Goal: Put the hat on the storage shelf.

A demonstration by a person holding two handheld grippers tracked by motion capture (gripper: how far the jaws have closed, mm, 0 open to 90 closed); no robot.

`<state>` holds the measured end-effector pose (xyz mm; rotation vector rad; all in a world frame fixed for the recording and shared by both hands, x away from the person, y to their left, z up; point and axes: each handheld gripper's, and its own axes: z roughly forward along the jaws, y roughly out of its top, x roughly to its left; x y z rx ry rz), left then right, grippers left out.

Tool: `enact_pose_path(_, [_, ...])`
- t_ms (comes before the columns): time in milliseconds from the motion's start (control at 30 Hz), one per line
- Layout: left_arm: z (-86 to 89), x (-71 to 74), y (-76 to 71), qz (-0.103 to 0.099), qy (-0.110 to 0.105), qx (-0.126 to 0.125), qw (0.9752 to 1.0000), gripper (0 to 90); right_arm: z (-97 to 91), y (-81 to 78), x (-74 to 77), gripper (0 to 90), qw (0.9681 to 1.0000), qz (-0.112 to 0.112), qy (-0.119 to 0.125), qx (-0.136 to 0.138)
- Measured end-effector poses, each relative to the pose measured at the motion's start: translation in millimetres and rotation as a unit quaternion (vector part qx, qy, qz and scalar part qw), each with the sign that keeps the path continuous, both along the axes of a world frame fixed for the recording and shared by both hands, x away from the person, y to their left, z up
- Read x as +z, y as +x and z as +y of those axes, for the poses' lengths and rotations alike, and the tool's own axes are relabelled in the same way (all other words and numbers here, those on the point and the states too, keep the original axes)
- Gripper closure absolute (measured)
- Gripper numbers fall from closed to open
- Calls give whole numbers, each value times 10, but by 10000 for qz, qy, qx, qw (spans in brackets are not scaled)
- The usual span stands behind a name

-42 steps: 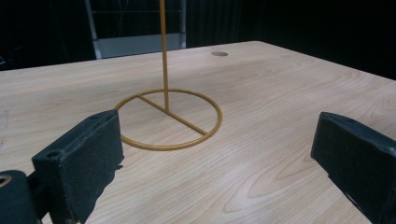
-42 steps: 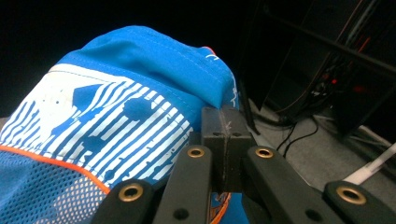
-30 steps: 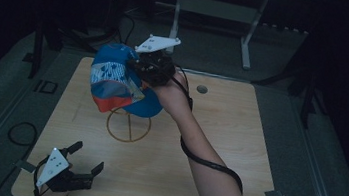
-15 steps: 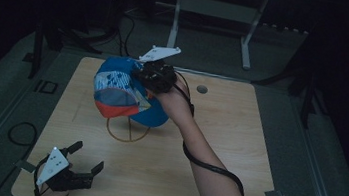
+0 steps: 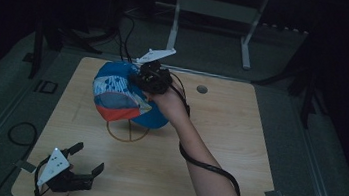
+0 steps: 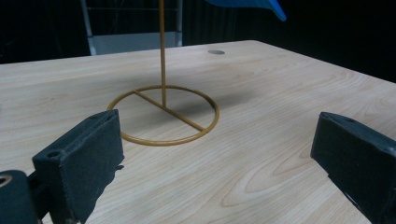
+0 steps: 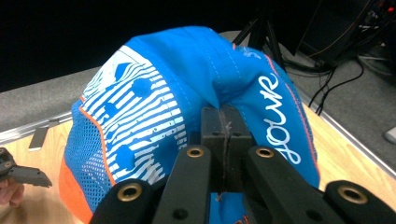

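Your right gripper (image 5: 140,79) is clamped on a fold of the blue cap (image 5: 122,96); in the right gripper view the two jaws meet with only a thin pinch of fabric (image 7: 223,106) between them, so the cap hangs from that single point. It is carried in the air over the far middle of the table (image 5: 236,151), directly above the wire stand (image 5: 127,131), whose ring base lies flat on the wood and whose thin post (image 6: 162,51) rises from the ring's cross-bar. The cap is held there, open side apparently downward, most likely so that it can settle onto the post; whether the post top already touches the inside cannot be told, since the cap hides it. Gripping near the crown leaves the cap's underside free to take the post. Your left gripper (image 5: 80,163) rests near the table's near-left edge with its jaws wide apart and nothing between them, pointing at the stand, well placed to steady the light base should the cap drag it. In the left gripper view, an edge of the cap (image 6: 247,3) shows just above the post.
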<state>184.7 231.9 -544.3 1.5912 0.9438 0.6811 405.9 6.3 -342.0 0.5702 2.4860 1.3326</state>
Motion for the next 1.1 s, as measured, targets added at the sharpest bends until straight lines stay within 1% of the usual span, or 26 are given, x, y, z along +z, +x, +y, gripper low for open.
enact_pose_path(67, [0,-6,-1,4,25,-10,10000,27,-16,12,-28,802,10000,43,53,25])
enact_pose_path(100, [-1,-8,-1,9,18,-11,10000,27,-27,10,-38,772,9999,67,87,17])
enact_pose_path(200, [-1,-14,5,24,20,-1,10000,27,-74,7,-66,752,9999,47,138,-16])
enact_pose_path(233, [-2,-16,7,34,10,5,10000,27,-92,8,-74,750,9998,71,166,-26])
enact_pose_path(367, [-10,-21,11,40,21,-2,10000,27,-162,20,-109,746,9997,113,189,-81])
enact_pose_path(400, [-12,-22,12,42,35,-6,10000,27,-177,26,-115,743,9997,92,185,-111])
enact_pose_path(467, [-16,-22,13,49,25,-6,10000,27,-204,41,-123,742,9995,156,239,-119])
enact_pose_path(633, [-20,-28,20,58,-3,-22,10000,27,-241,48,-132,726,9995,178,238,-131])
enact_pose_path(900, [-23,-34,24,73,-17,-39,10000,27,-303,-1,-127,642,9994,134,306,-126])
enact_pose_path(1000, [-21,-32,24,72,-22,-31,10000,27,-350,-26,-133,550,9992,116,365,-125])
enact_pose_path(1067, [-21,-31,23,64,-48,-31,10000,27,-379,-43,-141,484,9992,130,357,-126])
enact_pose_path(1100, [-20,-31,23,61,-44,-27,10000,27,-399,-53,-151,457,9992,99,357,-129])
